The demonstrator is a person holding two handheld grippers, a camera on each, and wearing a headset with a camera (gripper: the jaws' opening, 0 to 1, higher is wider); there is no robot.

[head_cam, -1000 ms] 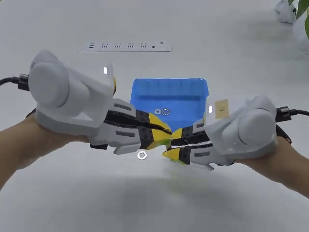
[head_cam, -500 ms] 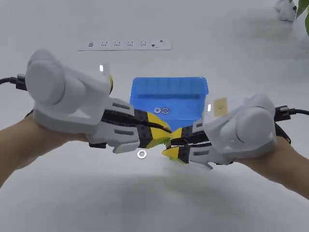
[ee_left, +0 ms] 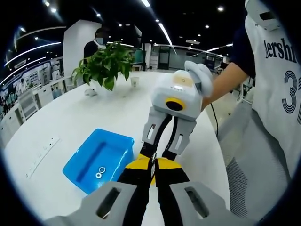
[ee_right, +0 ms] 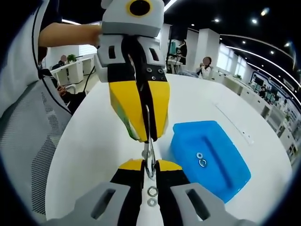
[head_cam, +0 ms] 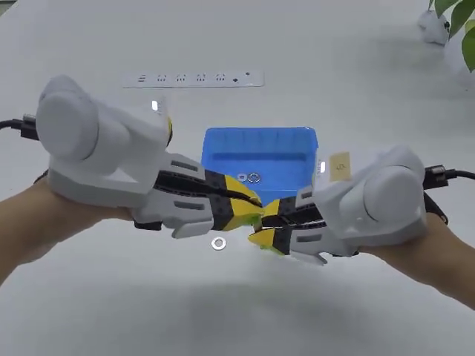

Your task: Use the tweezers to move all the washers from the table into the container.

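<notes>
- Step in hand, as I judge it: settling the tweezers (ee_right: 148, 150) between the two tools, not yet a pick; I can make out no washer held in them
- The left gripper (ee_left: 153, 165) has its jaws pressed together on one end of the tweezers; in the right gripper view it comes in from 12 o'clock, the thin steel running out from between its yellow pads
- The right gripper (ee_right: 149, 169) has its jaws closed around the other end, at 6 o'clock of its own view
- Two loose washers (ee_right: 152, 190) lie on the table (head_cam: 334, 74) just under the right gripper's jaws, one just beside the other; the head view shows one at 7 o'clock of the meeting jaws
- The container (head_cam: 289, 152) stands near, at 12 o'clock of the jaws, open-topped, with a pair of washers (head_cam: 249, 178) already on its floor
- Next move, by my reading: one gripper lets go, the other tips the points down and pinches a washer by its rim; flat rings on a smooth top may skate, so a gentle squeeze
- Room: bare table at 3, 6 and 9 o'clock; the container's near wall must be cleared on the carry; the power strip (head_cam: 193, 78) at 11 o'clock and the plant (head_cam: 464, 22) at 1 o'clock are well apart
</notes>
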